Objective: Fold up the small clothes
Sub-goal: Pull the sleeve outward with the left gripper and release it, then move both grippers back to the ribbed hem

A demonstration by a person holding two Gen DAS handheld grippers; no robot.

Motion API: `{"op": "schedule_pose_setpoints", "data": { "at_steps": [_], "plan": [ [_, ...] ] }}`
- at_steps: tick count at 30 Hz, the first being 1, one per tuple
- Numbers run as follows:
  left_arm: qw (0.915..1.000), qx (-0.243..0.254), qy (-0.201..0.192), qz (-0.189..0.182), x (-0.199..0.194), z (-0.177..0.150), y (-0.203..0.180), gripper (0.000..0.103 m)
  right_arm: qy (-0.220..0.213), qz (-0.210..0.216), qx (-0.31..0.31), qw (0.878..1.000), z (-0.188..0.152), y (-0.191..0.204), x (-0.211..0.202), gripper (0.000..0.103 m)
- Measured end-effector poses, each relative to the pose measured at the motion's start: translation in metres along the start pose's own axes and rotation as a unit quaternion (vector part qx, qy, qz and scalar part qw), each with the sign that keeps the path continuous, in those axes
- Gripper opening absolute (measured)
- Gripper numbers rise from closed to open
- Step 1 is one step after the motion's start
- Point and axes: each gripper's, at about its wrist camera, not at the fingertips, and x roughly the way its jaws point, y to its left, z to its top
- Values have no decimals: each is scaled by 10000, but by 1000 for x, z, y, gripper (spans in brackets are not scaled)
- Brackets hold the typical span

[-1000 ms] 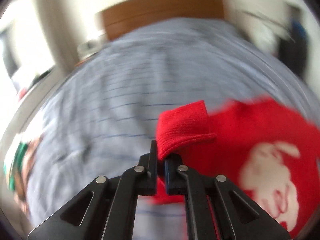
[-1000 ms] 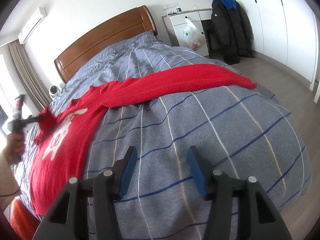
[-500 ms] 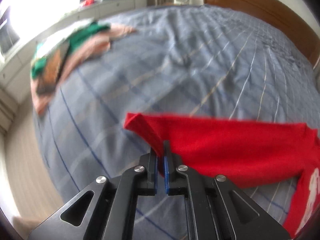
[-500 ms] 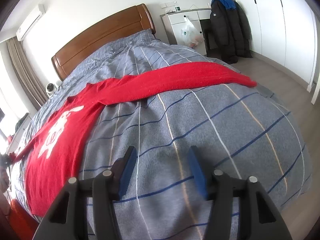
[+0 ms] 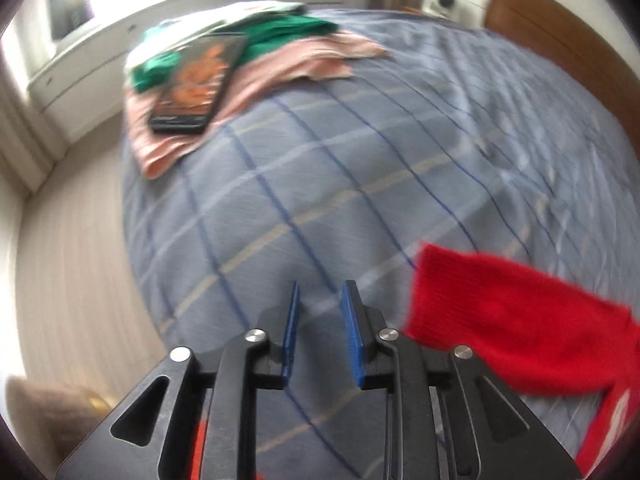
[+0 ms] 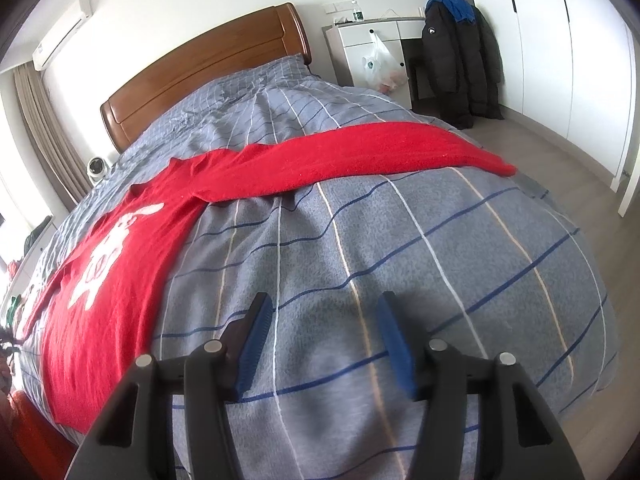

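On the bed's grey checked duvet (image 6: 400,240): one red sweater (image 6: 120,264), white rabbit motif facing up, spread flat with both sleeves extended. Right sleeve (image 6: 360,156) runs across toward the wardrobe-side edge of the bed; left sleeve (image 5: 516,320) lies flat, its cuff just right of the left gripper (image 5: 320,320). Left gripper: jaws parted, nothing between them, hovering over bare duvet. Right gripper (image 6: 324,340): jaws wide apart, empty, above the near duvet, well apart from the garment. Progress, as judged: laying-out appears complete; no fold yet made; sleeves and body all remain to be folded. Further stock: green and pink clothes (image 5: 280,52) heaped unfolded at the far corner, a phone (image 5: 196,84) lying on them. Containers: none holding clothes; a white plastic bag (image 6: 380,64) hangs on the dresser, contents indistinct.
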Motion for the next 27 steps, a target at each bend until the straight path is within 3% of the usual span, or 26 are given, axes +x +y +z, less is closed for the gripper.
{"op": "schedule_pose_setpoints", "data": {
  "at_steps": [3, 4, 5, 9, 12, 17, 21, 23, 25, 27],
  "plan": [
    [9994, -85, -194, -258, -10, 1, -2, 33, 8, -19, -12, 10000, 0, 0, 0, 56],
    [9989, 37, -247, -404, -13, 1, -10, 42, 13, -30, -18, 10000, 0, 0, 1, 56],
    [9979, 204, -285, -544, -15, 0, -20, 49, 16, -41, -28, 10000, 0, 1, 1, 56],
    [9842, 1428, -463, -937, -19, -21, -83, 57, 37, -113, -80, 9999, 0, 3, 3, 56],
    [9797, 1920, -189, -551, 5, -33, -108, 56, 44, -147, -104, 9998, 0, 5, 3, 57],
    [9891, 1416, -243, 328, 17, -27, -77, 56, 26, -107, -84, 9999, 0, 4, 3, 57],
    [9869, 1509, -252, 506, 24, -21, -65, 62, 35, -95, -63, 9999, -1, 3, 4, 57],
    [9867, 1493, -265, 586, 26, -19, -62, 69, 35, -90, -59, 9999, -1, 2, 4, 57],
    [9901, 1237, -195, 642, 26, -15, -55, 80, 19, -61, -38, 10000, -1, 1, 4, 57],
    [9933, 991, -128, 587, 27, -12, -46, 83, -9, -19, 8, 10000, -1, -1, 3, 57]
  ]
}}
